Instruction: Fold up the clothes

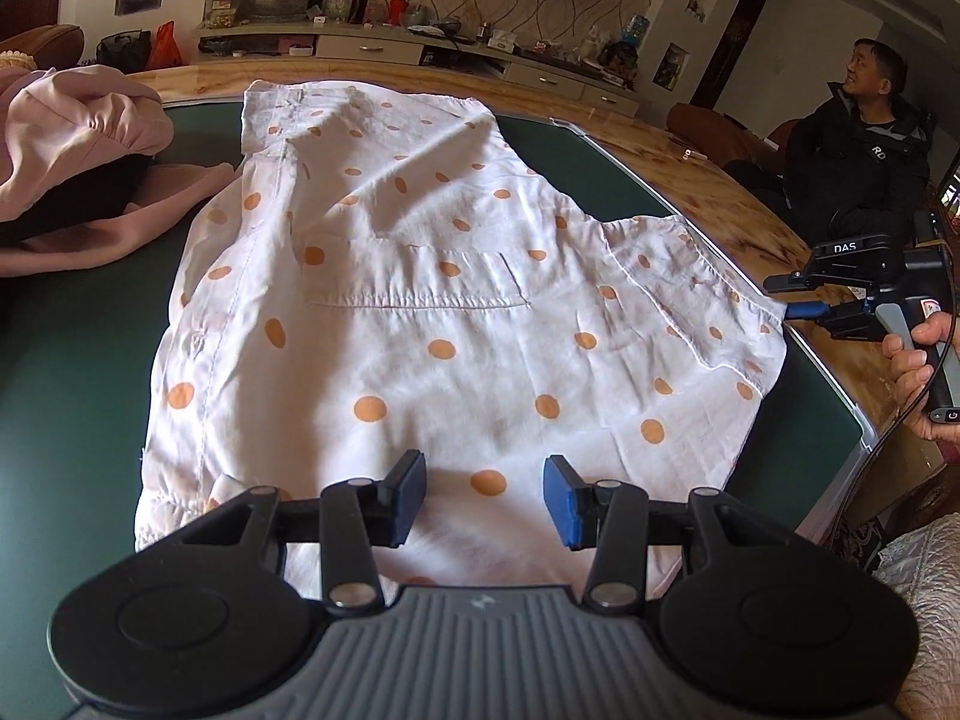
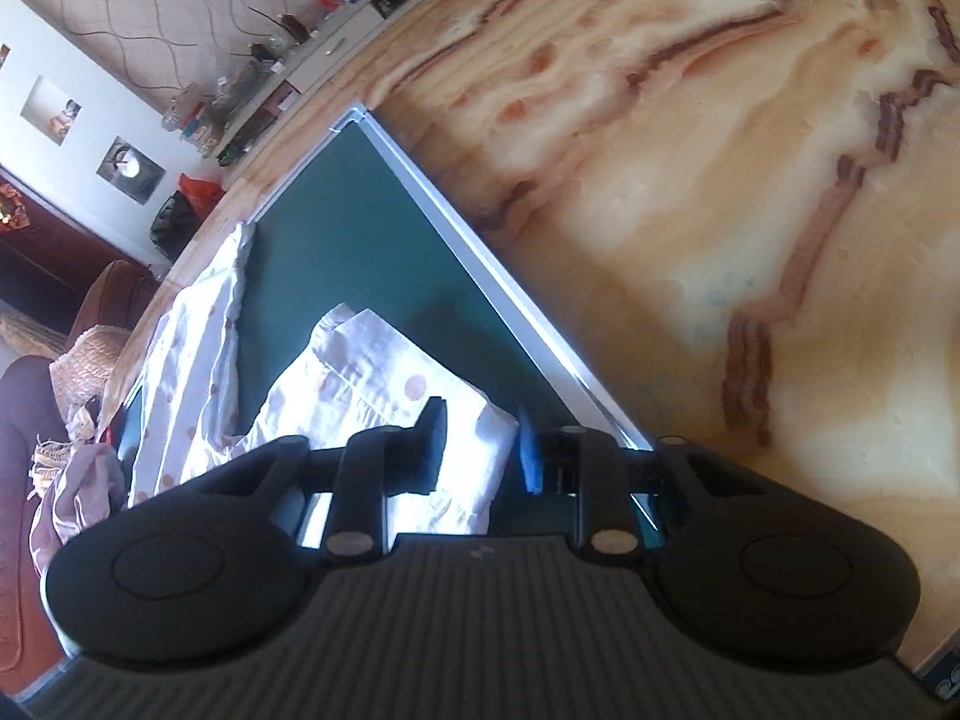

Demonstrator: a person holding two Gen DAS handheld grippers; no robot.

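Observation:
A white garment with orange polka dots [image 1: 432,276] lies spread flat on a green mat [image 1: 72,360]. My left gripper [image 1: 486,498] hovers over its near hem, open, with nothing between the pads. At the garment's right sleeve corner, my right gripper [image 1: 789,297] is held by a hand [image 1: 924,360]. In the right wrist view the right gripper [image 2: 483,450] stands open just over that sleeve corner [image 2: 384,384], near the mat's white border [image 2: 480,252]. Cloth shows behind the gap, and the pads do not press on it.
A heap of pink clothing [image 1: 78,144] lies on the mat's left side. The mat rests on a marble-patterned table [image 2: 720,180]. A person in a dark jacket [image 1: 858,156] sits beyond the table's right. A cluttered TV cabinet [image 1: 420,48] lines the far wall.

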